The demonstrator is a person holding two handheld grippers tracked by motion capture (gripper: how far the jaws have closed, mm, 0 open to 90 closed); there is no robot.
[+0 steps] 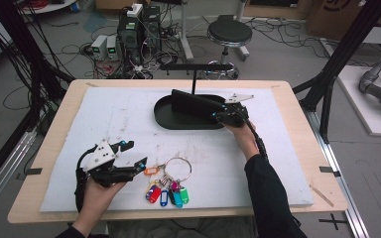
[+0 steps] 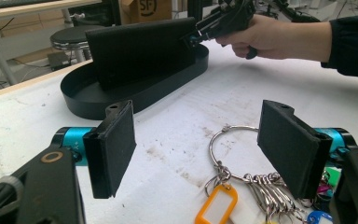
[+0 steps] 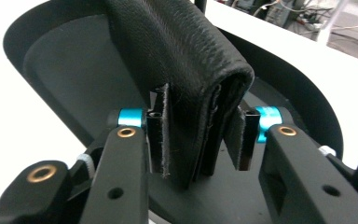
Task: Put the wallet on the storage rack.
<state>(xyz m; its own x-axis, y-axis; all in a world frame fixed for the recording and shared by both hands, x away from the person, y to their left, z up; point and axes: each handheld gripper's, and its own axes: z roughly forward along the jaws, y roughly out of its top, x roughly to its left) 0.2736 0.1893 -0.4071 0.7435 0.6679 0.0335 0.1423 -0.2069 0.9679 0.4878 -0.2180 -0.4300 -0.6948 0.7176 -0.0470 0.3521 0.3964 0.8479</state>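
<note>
right claw (image 3: 200, 140): my jaws slack around the folded black leather wallet (image 3: 186, 79), one pad off | wallet: standing on edge in oval black tray (image 1: 166, 116), soft, light, likely floppy; grip the folded spine | left claw (image 1: 129, 156): wide apart, holding nothing.

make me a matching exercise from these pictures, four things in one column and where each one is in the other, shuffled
Things:
1. black wallet
2. key ring with coloured tags
3. left gripper
4. round stool

Places:
A. on the floor beyond the table
B. standing on edge in the black oval tray
C. lying flat on the white mat, near the front edge
D. held over the mat's left part, jaws open and empty

Pairs: 1-B, 2-C, 3-D, 4-A
</note>
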